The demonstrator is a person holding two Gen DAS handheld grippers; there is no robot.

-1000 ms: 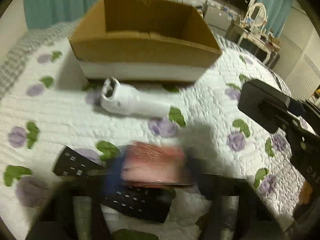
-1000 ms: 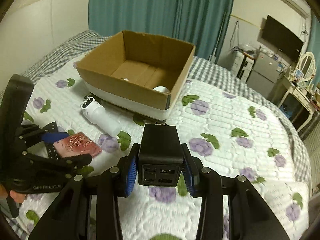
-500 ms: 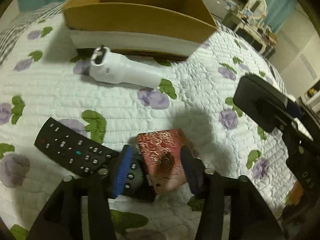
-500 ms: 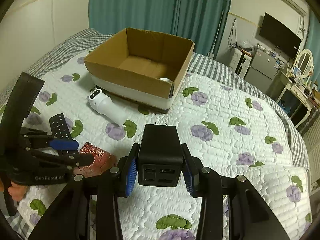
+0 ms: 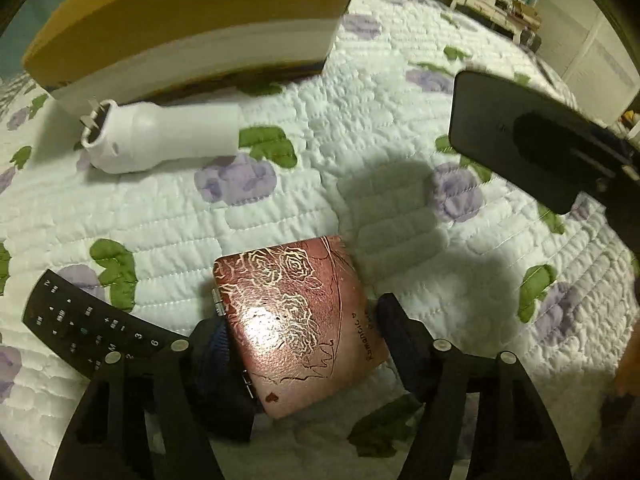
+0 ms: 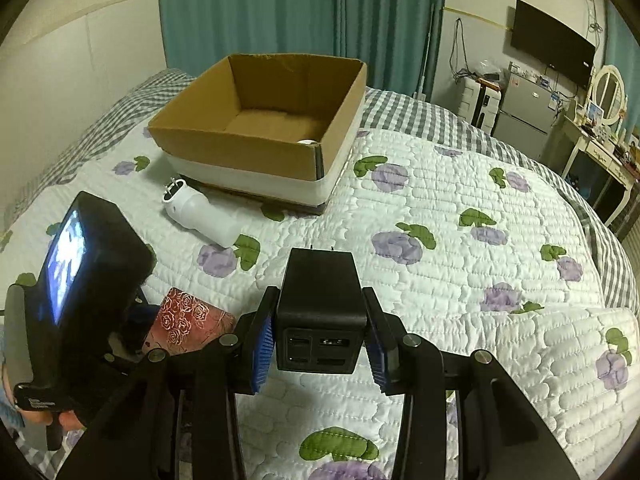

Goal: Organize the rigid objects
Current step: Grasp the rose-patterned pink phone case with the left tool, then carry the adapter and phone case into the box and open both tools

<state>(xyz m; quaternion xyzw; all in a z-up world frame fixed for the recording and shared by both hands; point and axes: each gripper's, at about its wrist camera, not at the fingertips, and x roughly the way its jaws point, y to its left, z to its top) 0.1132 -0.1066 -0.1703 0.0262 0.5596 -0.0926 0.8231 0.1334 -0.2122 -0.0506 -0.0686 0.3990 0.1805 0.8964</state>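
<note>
Left wrist view: the left gripper (image 5: 304,344) points steeply down at a red hinged case (image 5: 298,320) embossed with roses, which lies flat on the quilted bed (image 5: 400,128); the jaws are opening, the case between the two fingers. A black remote control (image 5: 92,336) lies just left of the case, partly under the left finger. A white bottle-shaped object (image 5: 160,140) lies on its side in front of the cardboard box (image 5: 192,28). Right wrist view: the right gripper (image 6: 320,332) is clamped on a black charger block (image 6: 320,304), held above the bed, well short of the open box; something white shows in the box's near right corner
</note>
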